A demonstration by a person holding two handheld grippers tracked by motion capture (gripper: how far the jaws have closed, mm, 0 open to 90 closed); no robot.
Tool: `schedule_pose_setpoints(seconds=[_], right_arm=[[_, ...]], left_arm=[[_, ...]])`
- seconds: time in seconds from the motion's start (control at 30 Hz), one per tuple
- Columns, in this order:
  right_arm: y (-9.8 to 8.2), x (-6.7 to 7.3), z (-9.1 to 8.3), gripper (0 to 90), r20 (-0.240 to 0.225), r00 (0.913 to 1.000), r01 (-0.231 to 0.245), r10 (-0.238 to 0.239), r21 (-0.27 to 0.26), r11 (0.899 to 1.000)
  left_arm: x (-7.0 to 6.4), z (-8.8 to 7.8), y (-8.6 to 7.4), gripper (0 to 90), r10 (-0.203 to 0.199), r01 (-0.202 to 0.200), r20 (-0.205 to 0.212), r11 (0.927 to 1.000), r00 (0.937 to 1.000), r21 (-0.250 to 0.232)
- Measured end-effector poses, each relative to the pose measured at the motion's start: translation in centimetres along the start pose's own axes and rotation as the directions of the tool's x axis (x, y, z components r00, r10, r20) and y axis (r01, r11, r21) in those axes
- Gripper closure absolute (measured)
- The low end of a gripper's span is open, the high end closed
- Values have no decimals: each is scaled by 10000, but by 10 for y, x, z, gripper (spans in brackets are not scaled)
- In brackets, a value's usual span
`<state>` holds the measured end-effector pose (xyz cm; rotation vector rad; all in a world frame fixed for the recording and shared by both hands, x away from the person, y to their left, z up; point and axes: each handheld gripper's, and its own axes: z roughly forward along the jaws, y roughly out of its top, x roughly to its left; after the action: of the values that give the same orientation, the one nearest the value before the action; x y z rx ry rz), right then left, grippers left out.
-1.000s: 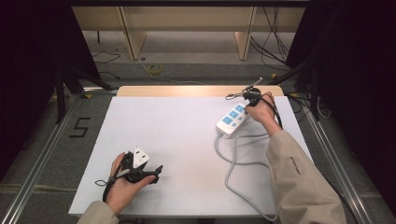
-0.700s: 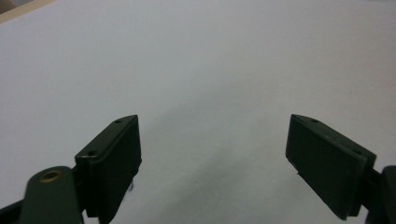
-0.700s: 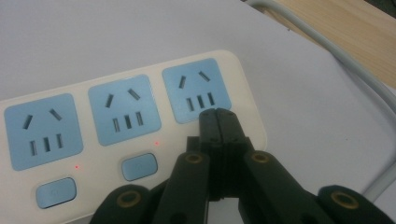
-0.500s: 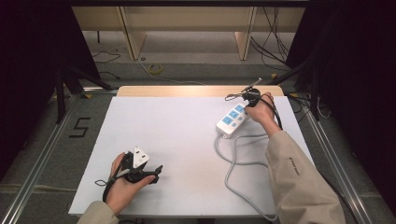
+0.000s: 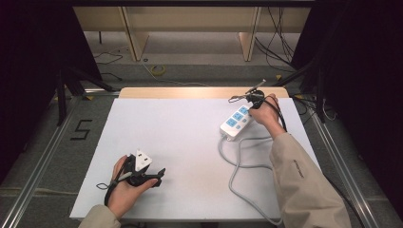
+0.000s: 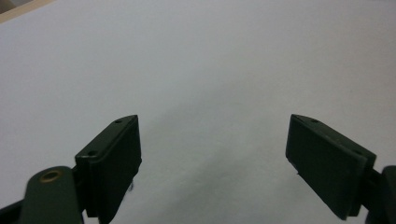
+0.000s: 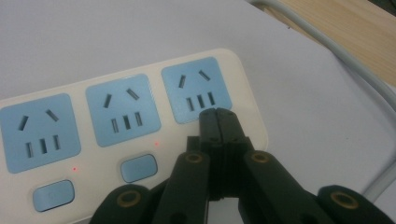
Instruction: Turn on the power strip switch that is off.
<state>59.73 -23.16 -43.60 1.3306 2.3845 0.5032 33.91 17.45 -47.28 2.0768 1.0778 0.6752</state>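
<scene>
My right gripper (image 7: 217,122) has its fingers pressed together, tips down on the power strip (image 5: 236,122) at the far right of the white surface (image 5: 190,142), over the end socket's switch, I judge. Two neighbouring switches show red lights. I'd push straight down, firm and brief, keeping the strip from sliding. My left gripper (image 6: 212,158) rests near the front edge, fingers wide, holding nothing.
</scene>
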Motion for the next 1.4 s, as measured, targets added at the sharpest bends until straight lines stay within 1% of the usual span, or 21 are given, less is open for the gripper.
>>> schedule_pose_setpoints(seconds=[0.1, 0.37, 0.77, 1.0, 1.27, 1.4], right_arm=[[0, 0, 0, 900, -1, 10000, -26, 26, 30, 10000], [2, 3, 1, 900, 234, 9997, 57, -61, 146, 9999], [1, 2, 1, 900, 183, 9998, -115, 114, 96, 9999], [1, 3, 1, 900, 207, 9997, -114, 111, 123, 9999], [1, 2, 2, 900, 112, 9997, -228, 227, 141, 9996], [1, 2, 2, 900, 159, 9997, -200, 199, 97, 9998]], left_arm=[[0, 0, 0, 179, 0, 0, 0, 10000, 10000, -2], [0, 0, 0, 178, -2, 2, -11, 10000, 10000, -15], [-1, 0, 0, 179, -9, 9, -32, 10000, 10000, -29], [-1, -1, -1, 178, -12, 12, -35, 10000, 10000, -12], [-1, -1, -1, 179, -16, 16, -50, 10000, 10000, -23], [-1, -1, -1, 179, -19, 19, -62, 10000, 10000, -32]])
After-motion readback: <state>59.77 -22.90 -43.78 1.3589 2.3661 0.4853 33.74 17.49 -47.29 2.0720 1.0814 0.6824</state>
